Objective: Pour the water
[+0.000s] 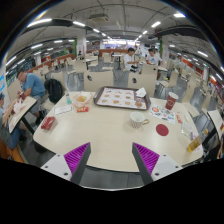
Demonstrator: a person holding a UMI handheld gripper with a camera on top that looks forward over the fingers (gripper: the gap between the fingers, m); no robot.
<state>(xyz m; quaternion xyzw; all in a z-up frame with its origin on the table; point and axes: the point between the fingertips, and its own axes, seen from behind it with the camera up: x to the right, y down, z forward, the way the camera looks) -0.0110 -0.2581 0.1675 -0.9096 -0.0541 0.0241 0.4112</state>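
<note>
Cafeteria tables stretch behind a pale round table (pixel 105 135) where we hover our gripper (pixel 112 160), its purple-padded fingers spread and empty. Well beyond them stand a green plastic bottle (pixel 69 101) and a white mug (pixel 137 120). Pouring looks unstarted: nothing is grasped yet.

My pale beige counter (pixel 100 135) carries a flat rectangular tray (pixel 121 97), a white mug (pixel 137 120), a round red coaster (pixel 162 129) and a green bottle (pixel 69 101).

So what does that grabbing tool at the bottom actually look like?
The gripper has two grey jaws, wedge-shaped and tapering towards the table. Each carries a magenta pad with fine ribbing on its inner face. No cables, markings or sleeve show here.
</note>
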